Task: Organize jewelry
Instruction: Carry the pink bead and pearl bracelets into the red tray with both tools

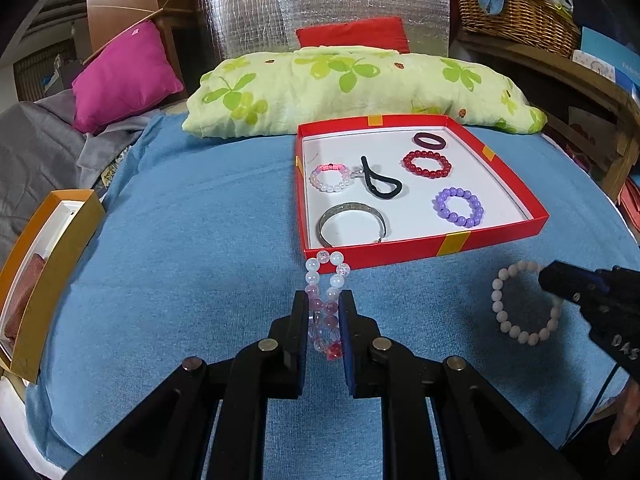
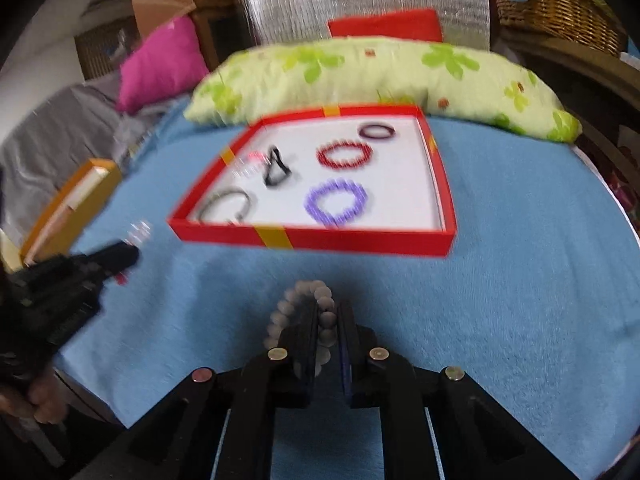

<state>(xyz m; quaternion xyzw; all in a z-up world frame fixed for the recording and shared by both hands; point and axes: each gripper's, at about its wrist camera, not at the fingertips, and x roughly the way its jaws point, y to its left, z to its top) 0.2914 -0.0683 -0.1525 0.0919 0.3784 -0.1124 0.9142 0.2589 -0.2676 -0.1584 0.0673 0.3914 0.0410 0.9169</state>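
A red tray (image 1: 448,242) with a white floor lies on the blue blanket and holds several bracelets and a black hair tie (image 1: 380,184). My left gripper (image 1: 323,300) is shut on a clear and pink bead bracelet (image 1: 326,300) just in front of the tray's near wall. My right gripper (image 2: 326,312) is shut on a white bead bracelet (image 2: 316,308), low over the blanket in front of the tray (image 2: 360,240); the right wrist view is blurred. That bracelet also shows in the left wrist view (image 1: 520,308), at the right gripper's tip (image 1: 552,280).
A green leaf-print pillow (image 1: 352,88) lies behind the tray. An orange box (image 1: 48,280) sits at the left edge of the blanket. A pink cushion (image 1: 124,76) and grey cloth lie at the far left. A wicker basket (image 1: 516,12) stands at the back right.
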